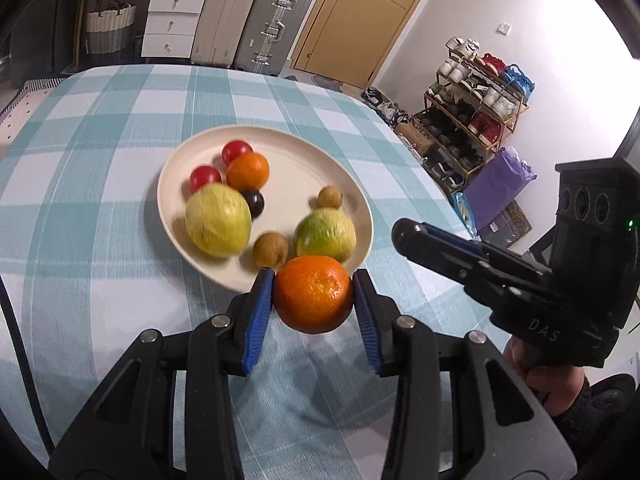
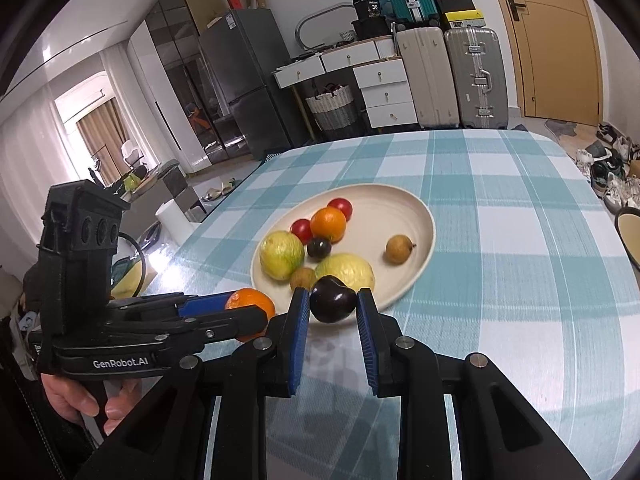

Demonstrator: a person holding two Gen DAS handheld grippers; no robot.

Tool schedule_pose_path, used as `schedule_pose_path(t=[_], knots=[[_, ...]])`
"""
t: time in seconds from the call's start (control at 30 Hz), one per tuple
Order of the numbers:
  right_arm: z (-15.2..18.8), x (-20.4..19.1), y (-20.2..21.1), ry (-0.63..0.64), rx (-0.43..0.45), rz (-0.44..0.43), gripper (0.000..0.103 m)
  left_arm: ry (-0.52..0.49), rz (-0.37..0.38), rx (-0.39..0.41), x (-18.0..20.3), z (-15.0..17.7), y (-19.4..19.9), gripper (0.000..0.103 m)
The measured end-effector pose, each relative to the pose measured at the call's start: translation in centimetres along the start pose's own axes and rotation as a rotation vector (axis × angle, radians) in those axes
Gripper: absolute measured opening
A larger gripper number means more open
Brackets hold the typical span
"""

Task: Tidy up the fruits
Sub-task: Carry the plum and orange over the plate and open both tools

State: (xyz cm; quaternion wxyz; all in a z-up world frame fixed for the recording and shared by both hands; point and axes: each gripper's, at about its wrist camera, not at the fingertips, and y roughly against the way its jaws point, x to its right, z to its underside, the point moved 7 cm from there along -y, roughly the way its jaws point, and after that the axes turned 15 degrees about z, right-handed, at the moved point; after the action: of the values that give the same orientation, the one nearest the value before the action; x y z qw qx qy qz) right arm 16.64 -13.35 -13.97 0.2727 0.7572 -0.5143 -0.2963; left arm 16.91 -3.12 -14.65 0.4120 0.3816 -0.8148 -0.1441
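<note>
A cream plate on the checked tablecloth holds two yellow-green guavas, an orange, two red tomatoes, a dark plum and small brown fruits. My left gripper is shut on a second orange, held above the cloth just before the plate's near rim. My right gripper is shut on a dark plum, also at the plate's near edge. The right gripper shows at the right of the left wrist view.
The blue-and-white checked table stretches around the plate. Another dish rim peeks in at the right edge. Beyond the table stand suitcases, white drawers, a wicker basket and a shoe rack. A hand holds the left gripper.
</note>
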Motion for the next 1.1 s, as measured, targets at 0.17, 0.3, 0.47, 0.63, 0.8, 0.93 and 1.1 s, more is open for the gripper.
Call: schedule_pose_path(t=[0.17,0.3,0.47,0.63,0.8,0.93,1.1], knots=[[-1.5,0.0,-0.7,0.0,0.001,-0.003,0.025,0.007,0.007,0.006,-0.2,-2.3,-0.1,0.037],[-2.6,0.1,-1.3,-0.003,0.001,-0.008,0.025,0.007,0.01,0.016,-0.3,-4.0,-0.2,0.037],[-3.8,0.2,-2.3,0.001,-0.008,-0.016,0.025,0.022,0.018,0.019,-0.9,-6.2,-0.8,0.037],[-4.9,0.5,-3.4,0.001,-0.014,-0.018,0.025,0.018,0.023,0.02,-1.2,-8.5,-1.7,0.037],[-5.7,0.9,-4.4,-0.004,-0.023,-0.018,0.025,0.021,0.019,0.013,-1.8,-10.4,-2.9,0.037],[-6.1,1.2,-5.4,-0.01,-0.03,-0.018,0.025,0.02,0.014,0.011,-2.4,-11.7,-4.0,0.037],[-6.4,1.5,-6.2,-0.012,-0.043,-0.02,0.025,0.03,0.007,-0.002,-3.2,-13.1,-5.5,0.037]])
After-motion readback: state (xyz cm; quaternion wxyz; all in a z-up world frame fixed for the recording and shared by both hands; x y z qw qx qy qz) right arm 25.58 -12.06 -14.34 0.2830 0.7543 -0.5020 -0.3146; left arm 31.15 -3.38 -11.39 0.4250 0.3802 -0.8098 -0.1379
